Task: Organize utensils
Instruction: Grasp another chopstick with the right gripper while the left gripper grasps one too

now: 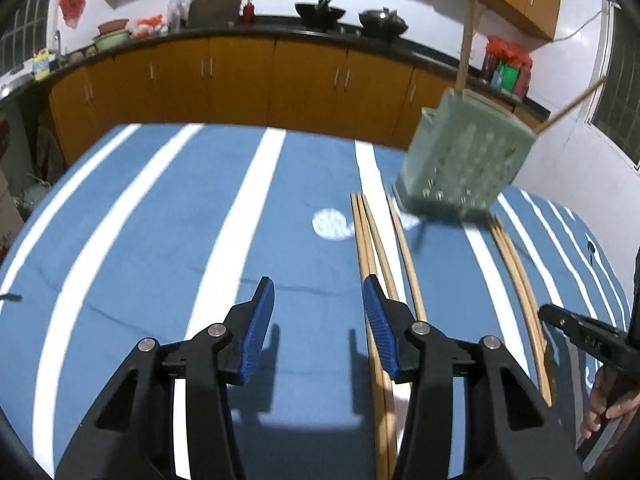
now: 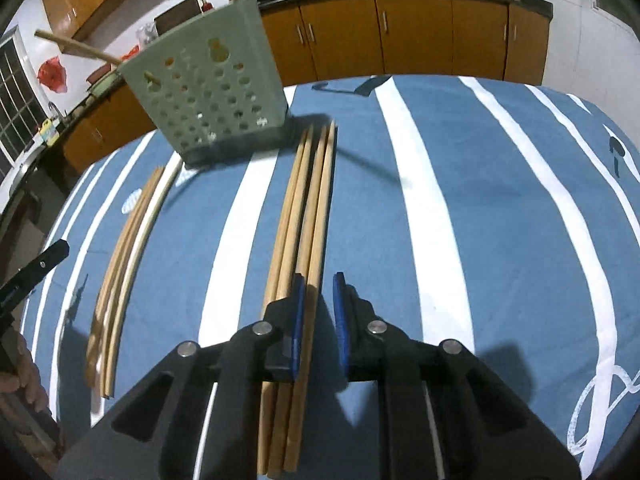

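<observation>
Right tool (parted) straddling rightmost of chopsticks.

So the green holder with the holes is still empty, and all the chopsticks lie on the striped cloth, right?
Not quite. The green holder already has chopsticks standing in it, as both wrist views show. The other chopsticks do lie on the striped cloth.

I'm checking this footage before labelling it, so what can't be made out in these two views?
- Right gripper fingers: one chopstick of the bundle lies between them; actual grip unclear.
- Left bundle: near ends hidden under the left gripper.
- Green holder: motion-blurred; inside unseen.
- Chopstick counts: sticks overlap.
</observation>
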`<control>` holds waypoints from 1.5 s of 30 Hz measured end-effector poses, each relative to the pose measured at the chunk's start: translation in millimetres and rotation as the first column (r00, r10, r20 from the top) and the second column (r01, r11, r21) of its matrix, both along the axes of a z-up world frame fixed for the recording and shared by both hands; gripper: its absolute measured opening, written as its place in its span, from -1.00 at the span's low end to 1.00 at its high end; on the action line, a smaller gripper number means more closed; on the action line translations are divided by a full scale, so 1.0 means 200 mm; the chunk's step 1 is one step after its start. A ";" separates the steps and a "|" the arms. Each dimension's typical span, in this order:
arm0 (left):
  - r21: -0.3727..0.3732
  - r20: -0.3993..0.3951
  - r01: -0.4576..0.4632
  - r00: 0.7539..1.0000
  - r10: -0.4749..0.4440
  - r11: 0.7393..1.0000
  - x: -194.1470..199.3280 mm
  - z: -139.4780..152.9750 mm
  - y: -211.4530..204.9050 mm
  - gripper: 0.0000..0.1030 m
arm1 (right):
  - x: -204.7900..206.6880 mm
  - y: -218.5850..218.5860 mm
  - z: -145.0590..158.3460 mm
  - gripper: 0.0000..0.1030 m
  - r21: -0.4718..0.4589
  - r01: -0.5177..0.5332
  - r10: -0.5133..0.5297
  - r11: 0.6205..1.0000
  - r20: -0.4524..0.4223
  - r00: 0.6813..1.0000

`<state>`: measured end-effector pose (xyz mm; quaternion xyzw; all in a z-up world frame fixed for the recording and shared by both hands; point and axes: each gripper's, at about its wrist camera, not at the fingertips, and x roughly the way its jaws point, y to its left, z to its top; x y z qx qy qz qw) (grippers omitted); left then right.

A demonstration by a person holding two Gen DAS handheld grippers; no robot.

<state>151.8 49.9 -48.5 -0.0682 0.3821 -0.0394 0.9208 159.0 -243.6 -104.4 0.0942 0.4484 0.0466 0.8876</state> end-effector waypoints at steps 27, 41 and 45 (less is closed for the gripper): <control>0.015 -0.101 0.117 0.988 -0.114 0.993 -0.01 -0.14 -0.15 -0.49 | 0.00 -0.08 -0.02 -0.84 -0.129 0.088 -0.085 0.988 0.030 0.996; 0.094 -0.097 0.128 0.988 -0.119 0.987 -0.01 -0.16 -0.21 -0.73 | -0.05 -0.04 -0.03 -0.77 -0.169 0.053 -0.046 0.984 0.044 0.998; 0.093 -0.104 0.106 0.990 -0.096 0.990 0.03 -0.16 -0.17 -0.85 | -0.04 0.01 -0.03 -0.83 -0.172 0.009 -0.001 0.985 0.048 0.999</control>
